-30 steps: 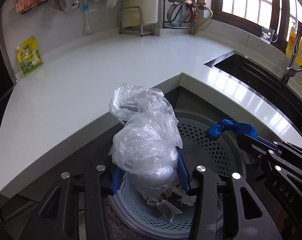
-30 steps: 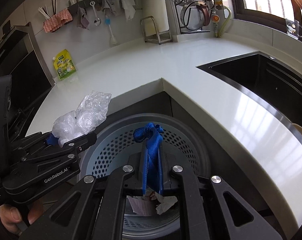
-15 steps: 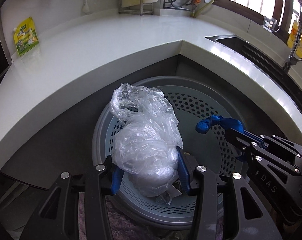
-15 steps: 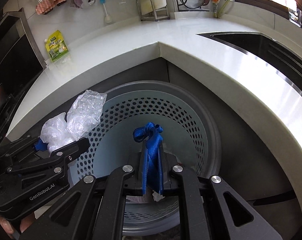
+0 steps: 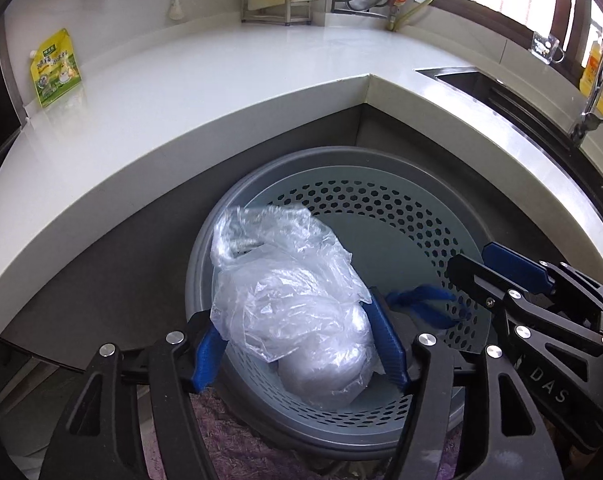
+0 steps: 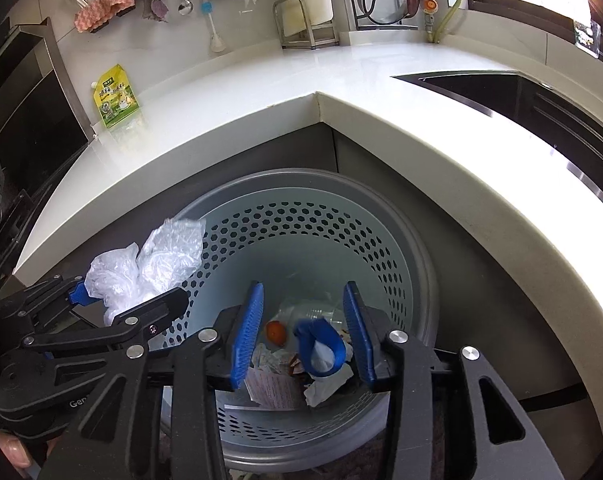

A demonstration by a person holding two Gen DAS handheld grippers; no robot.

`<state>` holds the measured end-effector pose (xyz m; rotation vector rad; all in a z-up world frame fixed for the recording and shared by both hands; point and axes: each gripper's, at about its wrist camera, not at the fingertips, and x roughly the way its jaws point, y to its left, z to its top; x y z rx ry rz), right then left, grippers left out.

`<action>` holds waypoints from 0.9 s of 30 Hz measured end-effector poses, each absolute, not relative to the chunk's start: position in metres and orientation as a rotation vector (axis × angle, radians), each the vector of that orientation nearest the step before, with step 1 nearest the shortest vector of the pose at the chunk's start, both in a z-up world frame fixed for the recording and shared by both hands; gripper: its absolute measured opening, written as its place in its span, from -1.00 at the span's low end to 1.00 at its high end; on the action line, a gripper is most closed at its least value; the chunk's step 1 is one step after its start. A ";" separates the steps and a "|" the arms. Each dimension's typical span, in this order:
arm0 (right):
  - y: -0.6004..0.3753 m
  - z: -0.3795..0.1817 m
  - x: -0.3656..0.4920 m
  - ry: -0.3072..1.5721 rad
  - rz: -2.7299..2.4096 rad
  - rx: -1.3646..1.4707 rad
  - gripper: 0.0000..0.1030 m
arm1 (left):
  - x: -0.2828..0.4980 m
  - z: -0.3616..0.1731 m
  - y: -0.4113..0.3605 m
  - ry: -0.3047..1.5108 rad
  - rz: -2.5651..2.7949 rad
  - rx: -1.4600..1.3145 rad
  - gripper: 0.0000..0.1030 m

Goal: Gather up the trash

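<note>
A crumpled clear plastic bag [image 5: 289, 308] [image 6: 145, 268] sits between the blue pads of my left gripper [image 5: 297, 340] [image 6: 131, 294], just over the near-left rim of the grey perforated bin [image 5: 301, 156] [image 6: 301, 178]. The left jaws are opening, and the bag rests loosely between them. My right gripper [image 6: 304, 300] [image 5: 473, 260] hangs over the bin mouth with its jaws opening and nothing gripped. A blue strap loop [image 6: 319, 348] [image 5: 421, 300] is loose below its pads, blurred, above the paper scraps [image 6: 277, 384] at the bottom of the bin.
The bin stands on the floor in the inner corner of a white L-shaped counter [image 5: 221, 80]. A sink [image 6: 521, 92] lies at the right and a yellow-green pouch [image 5: 55, 66] at the back left. A purple rug [image 5: 237, 440] lies by the bin. A hand [image 6: 13, 452] holds the left gripper.
Both grippers sank closer to the bin. The right jaws opened and let go of the blue strap, which dropped into the bin. The left jaws spread wider around the bag.
</note>
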<state>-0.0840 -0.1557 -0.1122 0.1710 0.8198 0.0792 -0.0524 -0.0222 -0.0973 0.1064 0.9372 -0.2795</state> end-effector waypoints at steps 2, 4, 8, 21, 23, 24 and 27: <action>-0.157 -0.111 -0.084 0.818 0.077 0.173 -0.18 | -0.052 -0.097 -0.022 0.940 -0.275 0.107 0.29; -0.158 -0.111 -0.084 0.817 0.075 0.180 -0.18 | -0.052 -0.097 -0.022 0.939 -0.275 0.106 0.34; -0.163 -0.110 -0.085 0.810 0.067 0.202 -0.18 | -0.051 -0.097 -0.023 0.937 -0.270 0.111 0.44; -0.165 -0.106 -0.087 0.795 0.060 0.214 -0.12 | -0.048 -0.099 -0.020 0.949 -0.252 0.107 0.48; -0.165 -0.106 -0.088 0.794 0.059 0.216 -0.12 | -0.048 -0.098 -0.020 0.946 -0.250 0.105 0.48; -0.165 -0.106 -0.089 0.793 0.058 0.217 -0.12 | -0.047 -0.097 -0.019 0.945 -0.249 0.103 0.49; -0.165 -0.107 -0.089 0.794 0.059 0.218 -0.12 | -0.047 -0.097 -0.019 0.940 -0.247 0.100 0.49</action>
